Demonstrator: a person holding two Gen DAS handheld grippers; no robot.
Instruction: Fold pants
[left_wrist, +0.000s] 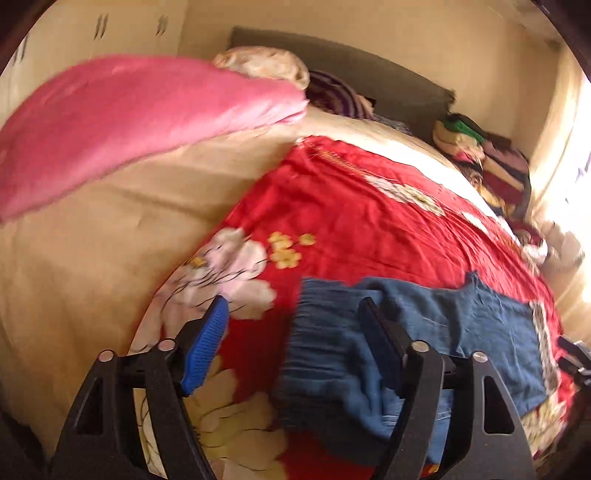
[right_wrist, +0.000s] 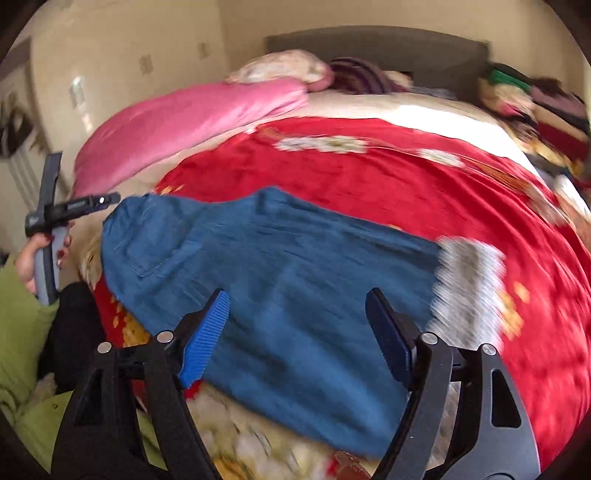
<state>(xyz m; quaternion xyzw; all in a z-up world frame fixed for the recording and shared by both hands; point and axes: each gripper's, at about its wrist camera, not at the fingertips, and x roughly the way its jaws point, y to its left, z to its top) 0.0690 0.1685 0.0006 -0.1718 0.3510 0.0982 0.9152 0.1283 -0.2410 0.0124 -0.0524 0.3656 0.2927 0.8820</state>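
- Bed (left_wrist: 74, 240): fills both views under a cream sheet; a dark headboard (left_wrist: 369, 70) stands at 12 o'clock.
- Red flowered cover (left_wrist: 351, 221): spread across the bed's middle and toward 3 o'clock, lying flat.
- Pink blanket (left_wrist: 129, 118): folded and lying on the cream sheet at 10 o'clock in the left wrist view.
- Pants (right_wrist: 288, 277): blue denim, lying flat on the red cover. In the right wrist view they sit at centre, with a pale frayed hem (right_wrist: 469, 284) at 3 o'clock. In the left wrist view they lie at 5 o'clock, with a gathered waistband toward the centre.
- Pile of clothes (left_wrist: 487, 162): mixed colours, heaped at the bed's far corner at 2 o'clock.
- Person: a green sleeve (right_wrist: 26, 332) at 8 o'clock in the right wrist view, with a hand (right_wrist: 27, 264) around a grey handle.
- Left gripper (left_wrist: 295, 321): jaws spread wide, nothing between them; the pants lie beneath the right-side finger, contact not discernible.
- Right gripper (right_wrist: 297, 321): jaws spread wide above the pants, pads not pressing on the cloth.
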